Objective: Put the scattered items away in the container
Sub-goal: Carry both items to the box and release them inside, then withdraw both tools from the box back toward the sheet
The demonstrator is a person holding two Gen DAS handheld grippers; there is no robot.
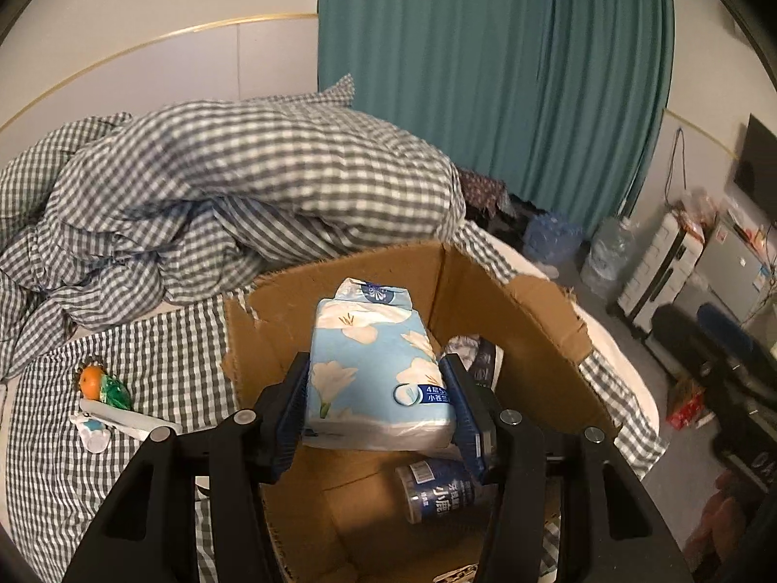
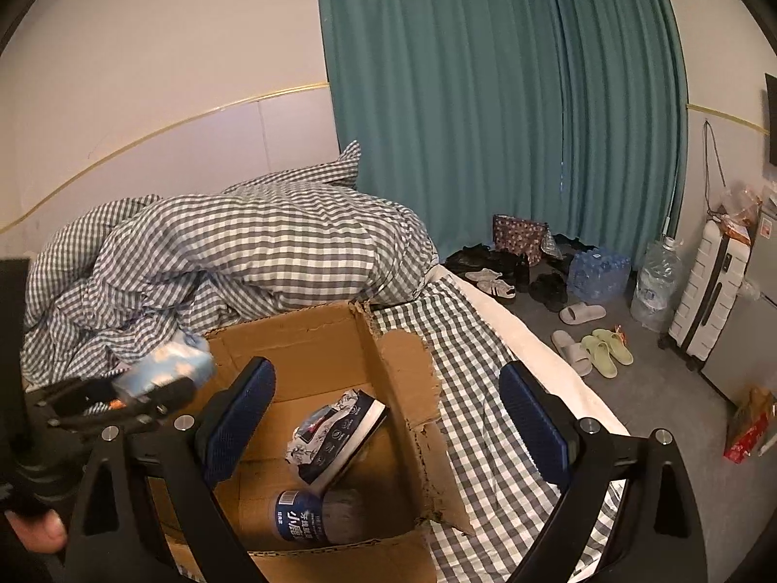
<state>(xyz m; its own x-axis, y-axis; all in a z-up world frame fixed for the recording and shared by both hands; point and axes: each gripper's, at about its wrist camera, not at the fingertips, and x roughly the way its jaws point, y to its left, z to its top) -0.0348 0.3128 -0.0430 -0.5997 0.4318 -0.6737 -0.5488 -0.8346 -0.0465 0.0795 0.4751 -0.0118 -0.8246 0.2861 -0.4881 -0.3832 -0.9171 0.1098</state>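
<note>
- The left gripper (image 1: 376, 401) pinches a tissue pack (image 1: 374, 364), its blue pads pressed against the pack's two long sides
- The tissue pack is pale blue with white flowers; its long axis runs straight away from the left wrist camera, the folded end pointing toward the far wall of the cardboard box (image 1: 485, 301), the near end nearly level with the fingertips
- Held pack hangs above the open box, over its near-left part, clear of the box floor
- In the right wrist view the same pack (image 2: 170, 364) shows blurred at the box's left rim, clamped in the left gripper (image 2: 141, 388)
- The right gripper (image 2: 388, 418) is spread wide and holds nothing; its left finger sits over the box (image 2: 311, 340) interior, its right finger over the checked sheet (image 2: 466, 388) to the right of the box
- Inside the box a dark blue cylindrical canister (image 2: 311, 517) lies on its side near the front wall, its long axis running left to right
- Just behind the canister a printed flat packet (image 2: 340, 427) leans tilted
- Left of the box, on the sheet, lie an orange-and-green wrapped item (image 1: 99, 384) and a white object (image 1: 107, 425), still outside
- Behind the box a bunched checked duvet (image 1: 218, 184) piles up
</note>
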